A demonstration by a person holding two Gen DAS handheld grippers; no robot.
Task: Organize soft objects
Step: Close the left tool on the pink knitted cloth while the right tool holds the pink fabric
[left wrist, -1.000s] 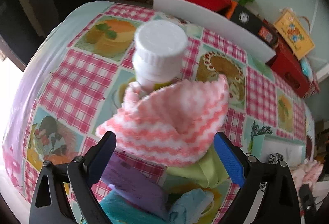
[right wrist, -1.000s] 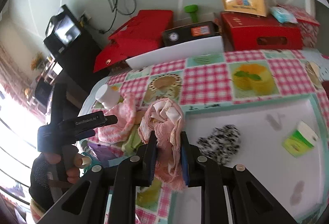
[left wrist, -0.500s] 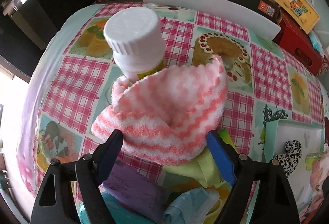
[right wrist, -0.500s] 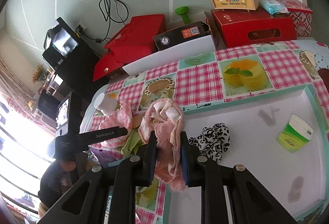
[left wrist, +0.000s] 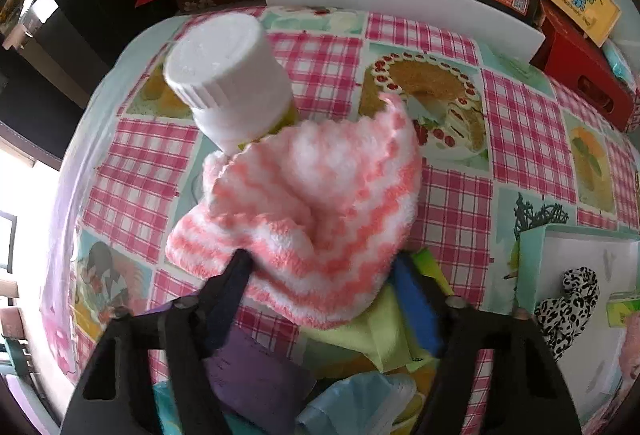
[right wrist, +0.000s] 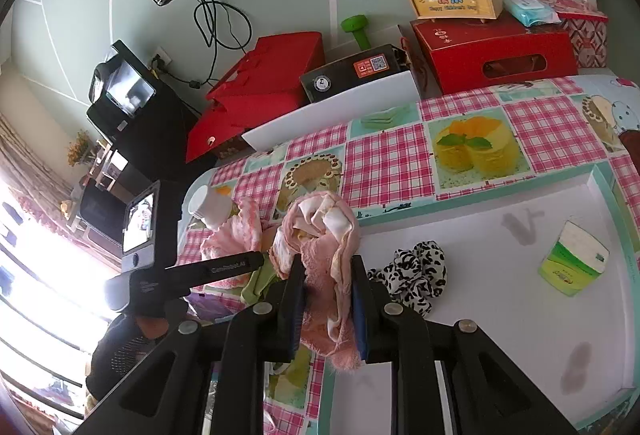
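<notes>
Between the left tongs [left wrist: 320, 267], right at the fingertips, sits the pink-and-white striped fuzzy cloth [left wrist: 304, 203]: jaws closing around its near edge, left finger tip already against the hem, right blue pad beside the other edge; no firm pinch visible yet. Cloth is bunched on the table [left wrist: 460, 203], far side leaning on a white-capped bottle [left wrist: 228, 83] just beyond the tongs. Below and under the tongs: green cloth [left wrist: 372, 331], purple cloth [left wrist: 248, 375], pale blue cloth [left wrist: 360, 399], all piled touching.

Right tongs [right wrist: 326, 299] nearly closed, clamped on a peach-pink towel [right wrist: 320, 235] that bulges above the pads and hangs below them. Just to their right, a leopard-print soft item [right wrist: 416, 271] lies in the white tray [right wrist: 500, 315], with a green-white pack [right wrist: 572, 259] farther right in the same tray. Left tongs show to the left of them in the right wrist view, over the cloth pile.

Handling guess: striped cloth is light, plush, fully limp, not fragile, not slippery; it will sag and drape once lifted. Best hold is a thick fold near the close hem, pinching several layers, not a single edge. Risk: bottle leans on it, may tip when the cloth comes away; green cloth underneath could get dragged along.
</notes>
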